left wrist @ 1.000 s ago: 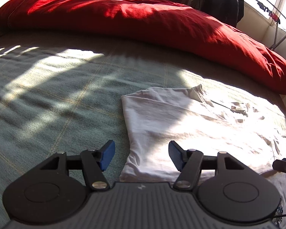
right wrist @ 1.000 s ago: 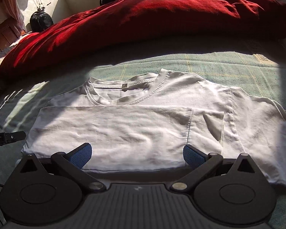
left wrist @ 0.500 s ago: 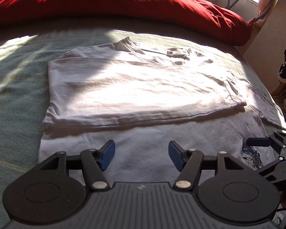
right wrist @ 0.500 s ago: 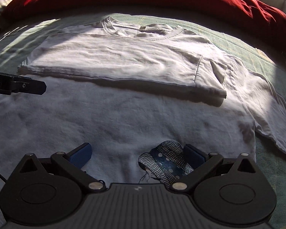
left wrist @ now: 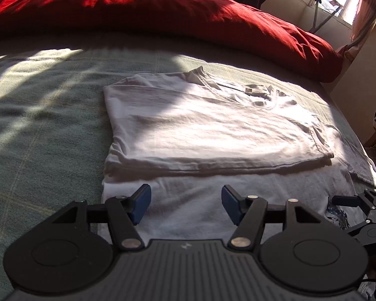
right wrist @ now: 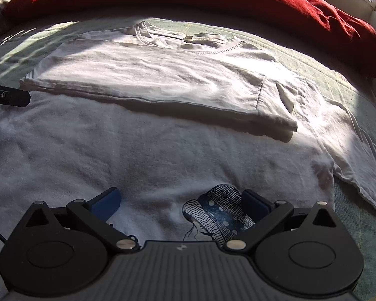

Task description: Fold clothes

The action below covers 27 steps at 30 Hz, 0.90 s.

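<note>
From the left wrist view, the left gripper (left wrist: pixel 185 207) hangs with its jaws spread and nothing between them, poised over the near strip of the white T-shirt (left wrist: pixel 213 130). The shirt lies flat on the green bedspread (left wrist: pixel 45 125), one side already folded across itself just ahead of the fingertips. The red duvet (left wrist: pixel 163 17) is bunched well beyond it. At the far right edge the right gripper (left wrist: pixel 348 200) shows only as black linkage.

From the right wrist view, the right gripper (right wrist: pixel 181 204) is also spread and holds nothing; the unfolded near half of the T-shirt (right wrist: pixel 150 138) lies directly under it, and a printed hat design (right wrist: pixel 218 210) sits against the right-hand pad. The left gripper's (right wrist: pixel 20 97) tip pokes in at the left.

The risk, as I judge it, is pinching only the top layer or snagging the bedspread, which would drag the finished fold crooked.

The shirt's near hem is hidden beneath both gripper bodies, the print is partly covered, and strong sunlight washes out seams.
</note>
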Tool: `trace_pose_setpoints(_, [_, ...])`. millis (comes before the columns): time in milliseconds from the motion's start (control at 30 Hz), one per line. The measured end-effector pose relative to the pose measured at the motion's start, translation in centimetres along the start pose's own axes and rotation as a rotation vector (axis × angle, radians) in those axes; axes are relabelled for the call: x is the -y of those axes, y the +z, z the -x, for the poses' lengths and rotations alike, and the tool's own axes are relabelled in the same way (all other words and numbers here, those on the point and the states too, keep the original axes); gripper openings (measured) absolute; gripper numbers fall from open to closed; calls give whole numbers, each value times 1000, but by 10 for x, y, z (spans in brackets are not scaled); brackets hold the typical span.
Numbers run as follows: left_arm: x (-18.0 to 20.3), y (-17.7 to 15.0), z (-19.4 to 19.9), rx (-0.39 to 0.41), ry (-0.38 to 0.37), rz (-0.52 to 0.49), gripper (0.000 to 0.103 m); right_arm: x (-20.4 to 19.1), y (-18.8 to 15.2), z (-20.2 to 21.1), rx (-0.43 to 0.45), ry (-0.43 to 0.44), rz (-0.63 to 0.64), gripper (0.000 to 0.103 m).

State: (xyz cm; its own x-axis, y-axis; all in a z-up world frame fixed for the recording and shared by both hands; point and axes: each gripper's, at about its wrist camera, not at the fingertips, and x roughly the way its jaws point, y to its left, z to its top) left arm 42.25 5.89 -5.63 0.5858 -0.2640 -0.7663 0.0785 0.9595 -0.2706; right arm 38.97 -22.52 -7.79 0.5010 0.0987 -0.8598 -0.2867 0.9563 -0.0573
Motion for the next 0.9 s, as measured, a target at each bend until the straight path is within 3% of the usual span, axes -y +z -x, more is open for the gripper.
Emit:
trace_pose_setpoints(133, [-19, -8, -7, -34, 93, 63, 62, -2, 1, -1, -5, -11, 2, 103])
trace_pose_setpoints(267, [-20, -9, 8, -17, 59, 72, 63, -3, 0, 0, 2, -18, 1, 103])
trace_pose_setpoints(433, [-9, -18, 16, -48, -21, -52, 65, -3, 0, 5, 5, -24, -17, 103])
trace_pose_setpoints(533, [-16, -34, 14, -114, -35, -35, 65, -5, 1, 9, -5, -28, -24, 103])
trace_pose_setpoints(667, [-23, -48, 31, -131, -62, -6, 66, -15, -3, 17, -36, -64, -2, 103])
trace_pose_setpoints(800, [-23, -39, 38, -140, -74, -12, 66, -19, -5, 26, -75, -73, -56, 103])
trace_pose_setpoints(900, [-16, -26, 42, -96, -59, -44, 66, -20, -3, 28, -77, -53, -90, 103])
